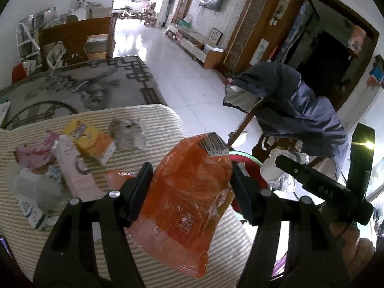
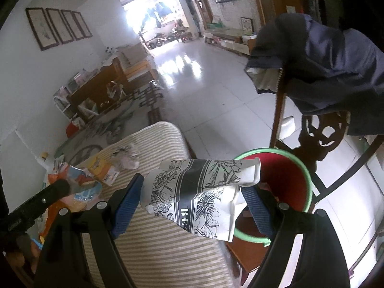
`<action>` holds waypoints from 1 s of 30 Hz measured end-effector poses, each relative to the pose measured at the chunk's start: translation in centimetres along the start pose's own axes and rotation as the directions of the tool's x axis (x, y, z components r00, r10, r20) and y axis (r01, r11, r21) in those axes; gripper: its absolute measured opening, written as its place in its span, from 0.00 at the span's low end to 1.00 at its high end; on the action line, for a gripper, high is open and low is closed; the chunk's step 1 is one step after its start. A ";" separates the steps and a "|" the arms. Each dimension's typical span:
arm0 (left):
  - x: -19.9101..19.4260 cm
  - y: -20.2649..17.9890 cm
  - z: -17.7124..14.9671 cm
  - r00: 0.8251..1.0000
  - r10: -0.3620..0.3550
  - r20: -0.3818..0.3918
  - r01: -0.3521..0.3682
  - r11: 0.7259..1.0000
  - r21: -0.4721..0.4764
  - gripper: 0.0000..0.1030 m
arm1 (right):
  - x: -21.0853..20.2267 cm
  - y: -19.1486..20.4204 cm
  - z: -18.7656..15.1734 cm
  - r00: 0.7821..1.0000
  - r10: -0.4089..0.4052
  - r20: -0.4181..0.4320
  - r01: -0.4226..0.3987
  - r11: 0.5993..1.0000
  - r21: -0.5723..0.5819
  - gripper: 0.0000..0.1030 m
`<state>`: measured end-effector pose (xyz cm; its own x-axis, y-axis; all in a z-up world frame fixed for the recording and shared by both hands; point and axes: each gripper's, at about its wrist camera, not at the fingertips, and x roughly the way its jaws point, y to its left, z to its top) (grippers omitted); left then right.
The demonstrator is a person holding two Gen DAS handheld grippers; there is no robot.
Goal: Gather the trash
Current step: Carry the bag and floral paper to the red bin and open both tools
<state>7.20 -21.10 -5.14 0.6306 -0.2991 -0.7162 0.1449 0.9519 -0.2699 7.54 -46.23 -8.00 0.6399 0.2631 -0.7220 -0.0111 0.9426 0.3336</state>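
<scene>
My left gripper [image 1: 190, 182] is shut on an orange plastic wrapper [image 1: 187, 206] with a barcode, held above the striped cushion [image 1: 156, 259] near its right edge. My right gripper [image 2: 194, 192] is shut on a white carton with black flower print [image 2: 204, 192], its far end over the rim of a red basin with a green rim [image 2: 297, 172]. The basin [image 1: 242, 156] shows partly behind the wrapper in the left wrist view. More trash lies on the cushion: a yellow box [image 1: 91, 141], a pink pack [image 1: 72, 168] and crumpled paper [image 1: 129, 132].
A wooden chair [image 2: 319, 134] draped with a blue-grey jacket [image 1: 295, 110] stands right behind the basin. A patterned rug [image 1: 84, 84] and white tiled floor [image 1: 182, 76] lie beyond the cushion. A wooden bench [image 1: 72, 40] stands at the far left.
</scene>
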 end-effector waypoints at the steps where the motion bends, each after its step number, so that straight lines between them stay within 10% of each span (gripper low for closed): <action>1: 0.4 -0.4 0.1 1.000 -0.006 -0.007 0.006 1.000 0.003 0.61 | -0.1 -0.6 0.1 1.000 -0.003 0.002 0.003 1.000 0.006 0.77; 16: 8.7 -9.5 1.7 0.988 -0.114 -0.101 0.123 0.988 0.088 0.62 | 0.7 -10.2 1.5 0.997 -0.079 -0.023 0.081 0.993 0.091 0.79; 21: 10.5 -11.3 2.3 0.984 -0.140 -0.112 0.150 0.985 0.085 0.82 | 1.4 -12.0 1.7 0.995 -0.090 -0.037 0.094 0.989 0.118 0.85; 30: 9.4 -11.5 2.4 0.986 -0.140 -0.086 0.147 0.985 0.088 0.84 | -0.2 -13.3 1.1 0.995 -0.103 -0.003 0.102 0.979 0.176 0.87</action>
<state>13.25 -34.73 -7.22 0.5359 -0.4338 -0.7243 0.3028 0.8996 -0.3147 8.44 -59.07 -11.64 0.6353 0.1653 -0.7544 0.1894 0.9136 0.3597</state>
